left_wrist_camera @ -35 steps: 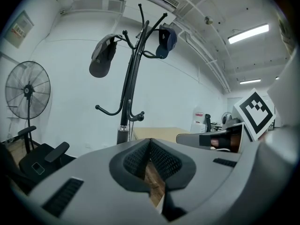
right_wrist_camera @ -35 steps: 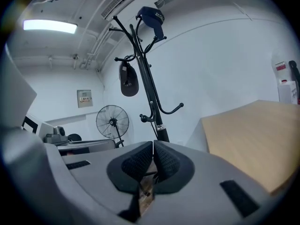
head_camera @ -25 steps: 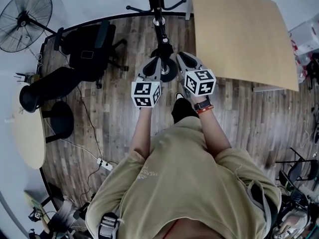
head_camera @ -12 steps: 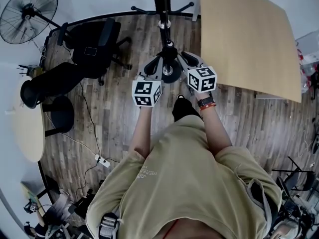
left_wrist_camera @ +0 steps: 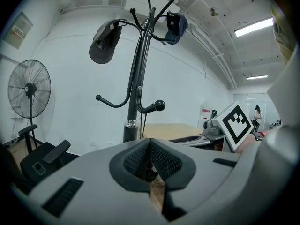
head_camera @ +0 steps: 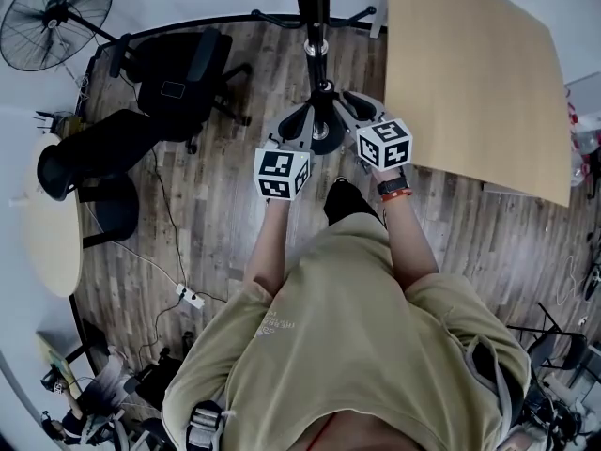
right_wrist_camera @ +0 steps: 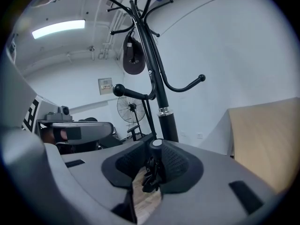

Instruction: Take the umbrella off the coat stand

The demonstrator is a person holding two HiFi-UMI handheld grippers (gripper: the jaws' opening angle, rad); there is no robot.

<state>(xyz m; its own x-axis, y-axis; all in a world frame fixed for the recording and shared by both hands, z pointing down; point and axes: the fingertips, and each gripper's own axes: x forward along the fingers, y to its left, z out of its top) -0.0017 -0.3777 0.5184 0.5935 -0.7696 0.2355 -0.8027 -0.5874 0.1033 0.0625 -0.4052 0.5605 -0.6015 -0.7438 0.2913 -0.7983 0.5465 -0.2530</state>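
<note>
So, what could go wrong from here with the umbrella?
1. The fingers of the right gripper have just been opening with the umbrella between them; if the left gripper grips it weakly, it may fall to the floor.
2. The coat stand is close ahead; a swing could hit it.

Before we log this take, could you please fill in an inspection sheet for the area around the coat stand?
Surface: wood-plank floor; no worktop in use.
Job's things: coat stand upright; black umbrella near its pole, not yet taken off.
Clutter: black cap and blue cap on the top hooks.
Grippers: left gripper shut, nothing gripped; right gripper open, its jaws have just been opening, with the umbrella showing in their gap.
Cables: power strip and its cords on the floor.
Surroundings: fan, black chairs, wooden table.
</note>
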